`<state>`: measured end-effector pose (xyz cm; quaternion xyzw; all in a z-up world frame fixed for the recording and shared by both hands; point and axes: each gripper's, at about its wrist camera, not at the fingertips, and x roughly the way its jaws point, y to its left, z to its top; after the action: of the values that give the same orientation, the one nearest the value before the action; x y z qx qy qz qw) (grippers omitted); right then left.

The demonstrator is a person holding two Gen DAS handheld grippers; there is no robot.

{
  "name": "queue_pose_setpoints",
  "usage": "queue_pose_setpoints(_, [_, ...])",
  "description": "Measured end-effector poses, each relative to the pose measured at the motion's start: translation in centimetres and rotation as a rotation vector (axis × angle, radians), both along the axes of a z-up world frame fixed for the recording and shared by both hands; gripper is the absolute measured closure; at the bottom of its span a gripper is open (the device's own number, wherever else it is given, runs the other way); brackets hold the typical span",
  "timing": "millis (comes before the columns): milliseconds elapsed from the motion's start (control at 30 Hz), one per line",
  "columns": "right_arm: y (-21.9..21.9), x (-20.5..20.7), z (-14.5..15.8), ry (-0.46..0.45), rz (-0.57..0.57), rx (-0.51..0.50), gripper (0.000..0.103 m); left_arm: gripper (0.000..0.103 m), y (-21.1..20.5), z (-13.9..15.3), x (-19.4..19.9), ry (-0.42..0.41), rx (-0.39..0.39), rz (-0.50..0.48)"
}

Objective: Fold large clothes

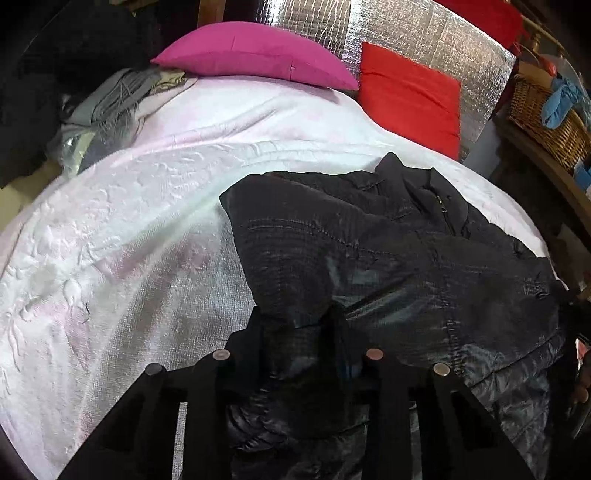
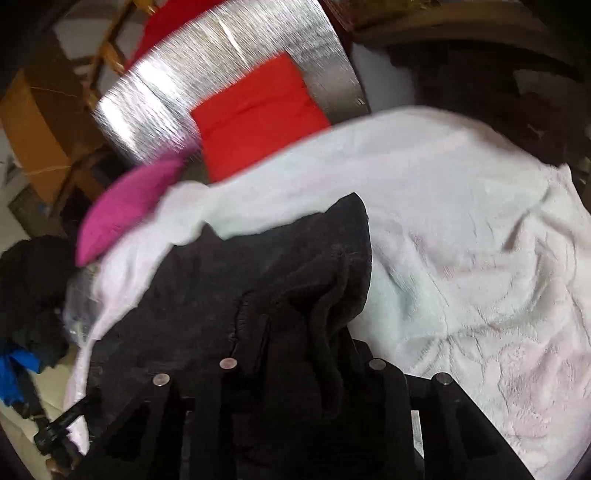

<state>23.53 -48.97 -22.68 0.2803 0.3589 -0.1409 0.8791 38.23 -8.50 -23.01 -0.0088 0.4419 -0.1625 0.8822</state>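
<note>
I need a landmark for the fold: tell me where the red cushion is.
The red cushion leans against the silver foil panel at the head of the bed, right of the magenta pillow in the left wrist view.

jacket (image 1: 388, 251) – shiny black | bedspread (image 1: 147, 221) – white-pink, embossed | cushions: magenta (image 1: 255, 55), red (image 1: 410, 96) | backing (image 1: 424, 29) silver

A pale pink bedspread (image 1: 155, 206) covers the bed. At twelve o'clock lies a magenta cushion (image 1: 255, 55), a red cushion (image 1: 410, 96) beside it against silver foil (image 1: 417, 33). A wicker basket (image 1: 546, 122) sits at two o'clock.
</note>
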Motion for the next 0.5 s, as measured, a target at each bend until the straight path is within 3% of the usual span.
queue_pose_setpoints(67, [-0.5,0.7,-1.9,0.087,-0.007,0.014,0.052,0.067,-0.4,0.1,-0.2,-0.020,0.037,-0.004])
queue_pose_setpoints(133, [-1.0,0.6,-2.4,0.096,-0.014,0.034,0.043,0.065,-0.8,0.1,-0.3,-0.037,0.070,-0.002])
queue_pose_setpoints(267, [-1.6,-0.1,-1.4,0.082,0.006,0.097,0.043,0.064,-1.0,0.3,-0.7,-0.066,0.118,0.006])
queue_pose_setpoints(433, [-1.6,-1.1,-0.1,0.066,0.012,0.081,0.040,0.064,-1.8,0.6,-1.6,-0.121,0.192,0.008])
queue_pose_setpoints(500, [-1.6,-1.5,0.3,0.059,0.014,0.076,0.035,0.064,-1.8,0.8,-1.9,-0.140,0.207,0.009])
